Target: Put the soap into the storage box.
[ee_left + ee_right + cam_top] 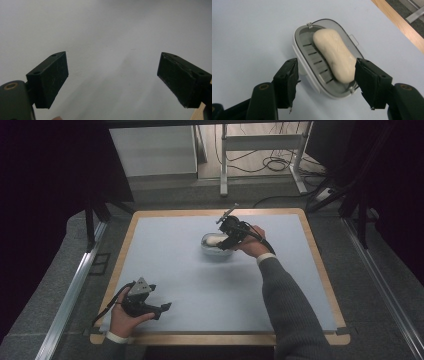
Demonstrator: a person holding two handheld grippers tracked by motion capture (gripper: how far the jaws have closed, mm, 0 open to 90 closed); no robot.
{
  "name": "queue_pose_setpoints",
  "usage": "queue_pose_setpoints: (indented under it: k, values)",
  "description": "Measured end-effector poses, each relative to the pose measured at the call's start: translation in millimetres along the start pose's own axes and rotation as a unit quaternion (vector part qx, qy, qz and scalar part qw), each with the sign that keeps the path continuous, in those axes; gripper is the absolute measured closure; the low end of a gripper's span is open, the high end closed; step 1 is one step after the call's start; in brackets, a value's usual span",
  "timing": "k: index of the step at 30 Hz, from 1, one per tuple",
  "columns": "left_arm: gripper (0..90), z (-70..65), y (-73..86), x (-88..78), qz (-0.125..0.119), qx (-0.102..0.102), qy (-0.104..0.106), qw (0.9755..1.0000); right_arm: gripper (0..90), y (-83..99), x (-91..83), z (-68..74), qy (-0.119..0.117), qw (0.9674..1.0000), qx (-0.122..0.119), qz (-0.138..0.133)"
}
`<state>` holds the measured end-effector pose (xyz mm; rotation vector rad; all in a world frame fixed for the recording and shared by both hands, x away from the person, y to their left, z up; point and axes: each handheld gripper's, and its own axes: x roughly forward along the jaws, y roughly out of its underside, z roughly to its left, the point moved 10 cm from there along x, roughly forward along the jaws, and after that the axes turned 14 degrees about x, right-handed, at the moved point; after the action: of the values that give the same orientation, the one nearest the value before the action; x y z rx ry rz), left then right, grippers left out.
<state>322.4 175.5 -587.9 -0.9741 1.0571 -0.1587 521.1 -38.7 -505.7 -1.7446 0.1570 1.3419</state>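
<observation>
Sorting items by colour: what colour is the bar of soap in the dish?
Cream, off-white. The soap lies in a grey slotted dish, clearest in the right gripper view.

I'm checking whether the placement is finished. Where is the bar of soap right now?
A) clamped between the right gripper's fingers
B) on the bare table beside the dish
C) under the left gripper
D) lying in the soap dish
D: the soap lies on the slotted tray of the soap dish, and the right gripper has its fingers apart above it.
</observation>
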Motion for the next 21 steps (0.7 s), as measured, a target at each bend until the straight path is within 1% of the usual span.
queue_pose_setpoints:
  k: [2, 3, 5, 9, 12, 15, 21]
  values:
    - [10.5, 0.0, 0.2, 0.4, 0.001, 0.001, -0.001, 1.0000, 34.5, 5.0, -3.4, -1.8, 0.002, 0.9999, 0.002, -0.015]
    - [10.5, -0.2, -0.1, 0.4, 0.000, 0.002, -0.001, 1.0000, 34.5, 8.1, -4.7, -1.9, 0.002, 0.9997, 0.013, -0.021]
    - [10.5, 0.0, 0.0, -0.2, 0.002, 0.003, -0.002, 1.0000, 34.1, 16.6, -7.3, -3.3, 0.002, 0.9993, 0.022, -0.029]
    - [10.5, 0.8, -0.1, -1.1, 0.001, 0.000, -0.004, 1.0000, 32.9, 33.2, -11.7, -4.1, 0.000, 0.9984, 0.031, -0.047]
    - [10.4, 1.1, -0.1, -1.3, 0.001, 0.001, -0.005, 1.0000, 31.6, 49.9, -16.9, -3.8, -0.001, 0.9976, 0.037, -0.058]
    - [10.4, 1.1, -0.4, -1.5, 0.002, 0.002, -0.006, 1.0000, 31.5, 69.5, -23.9, -5.7, -0.005, 0.9959, 0.058, -0.070]
    - [10.4, 0.4, -1.2, -0.5, 0.000, 0.000, -0.006, 1.0000, 30.8, 105.4, -35.4, -11.3, 0.003, 0.9934, 0.080, -0.082]
